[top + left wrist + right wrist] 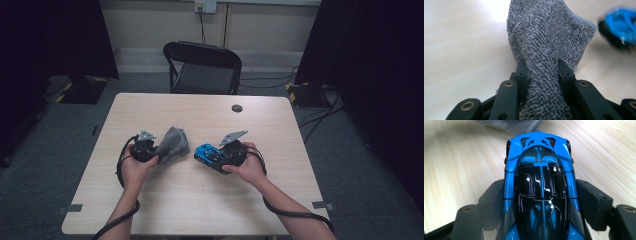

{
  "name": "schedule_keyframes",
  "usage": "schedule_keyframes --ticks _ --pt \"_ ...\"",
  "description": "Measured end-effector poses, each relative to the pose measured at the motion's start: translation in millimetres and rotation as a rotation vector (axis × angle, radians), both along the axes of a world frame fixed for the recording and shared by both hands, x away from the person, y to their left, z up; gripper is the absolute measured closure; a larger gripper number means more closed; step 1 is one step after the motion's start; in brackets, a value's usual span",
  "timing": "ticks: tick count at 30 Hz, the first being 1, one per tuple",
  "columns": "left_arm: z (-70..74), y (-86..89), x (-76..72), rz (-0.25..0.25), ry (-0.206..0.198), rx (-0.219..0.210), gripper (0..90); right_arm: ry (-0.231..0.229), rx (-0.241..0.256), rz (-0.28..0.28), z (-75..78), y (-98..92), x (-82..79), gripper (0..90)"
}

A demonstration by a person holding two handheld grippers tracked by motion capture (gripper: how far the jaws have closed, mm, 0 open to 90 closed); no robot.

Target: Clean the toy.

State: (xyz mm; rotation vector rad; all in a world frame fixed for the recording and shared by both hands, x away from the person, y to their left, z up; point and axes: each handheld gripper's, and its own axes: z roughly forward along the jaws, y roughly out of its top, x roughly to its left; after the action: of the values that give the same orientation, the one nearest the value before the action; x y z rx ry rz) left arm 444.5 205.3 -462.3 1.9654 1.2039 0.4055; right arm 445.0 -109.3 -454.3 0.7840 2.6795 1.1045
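Two handheld grippers, both matte black. Left gripper (143, 148): grey three-cornered plate on top at 12 o'clock, black cable looping off at 9 o'clock and trailing along the forearm. Right gripper (231, 150): same grey plate, bigger in view, black cable running off toward 5 o'clock. In the left gripper view, jaws are black linkage bars with brass-coloured pivot bushings and small dark screw holes. In the right gripper view, black blocky jaws, slightly scuffed, same brass bushings at 8 and 4 o'clock. Forearms bare, no sleeves visible.
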Motion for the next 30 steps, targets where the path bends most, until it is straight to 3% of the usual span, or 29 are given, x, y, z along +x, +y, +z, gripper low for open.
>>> schedule_keyframes --ticks 3,4,6,8,11,14,30 --pt "6.8 -12.7 9.6 -0.019 -0.011 0.005 68.5 -0.001 0.007 0.023 0.8 5.2 -3.8 28.3" --pt "8.4 -18.9 11.9 -0.02 -0.015 -0.013 68.5 0.003 0.01 0.029 1.4 6.4 -4.4 28.3" --pt "11.1 -29.5 15.0 -0.051 -0.007 -0.054 69.0 0.002 0.017 0.034 2.2 9.2 -5.1 28.3" --pt "13.2 -42.3 14.8 -0.11 -0.003 -0.042 69.3 -0.002 0.018 0.04 2.2 11.4 -5.1 28.3" --pt "11.8 -50.9 12.5 -0.16 0.014 -0.042 69.8 -0.01 0.015 0.039 3.1 12.6 -5.6 28.3" --pt "10.2 -48.4 9.8 -0.173 0.028 -0.078 70.3 -0.017 -0.003 0.034 2.7 11.4 -4.1 28.4" --pt "7.7 -25.6 -17.2 -0.207 0.061 -0.133 70.2 -0.034 -0.022 -0.014 3.7 10.0 6.4 28.3"
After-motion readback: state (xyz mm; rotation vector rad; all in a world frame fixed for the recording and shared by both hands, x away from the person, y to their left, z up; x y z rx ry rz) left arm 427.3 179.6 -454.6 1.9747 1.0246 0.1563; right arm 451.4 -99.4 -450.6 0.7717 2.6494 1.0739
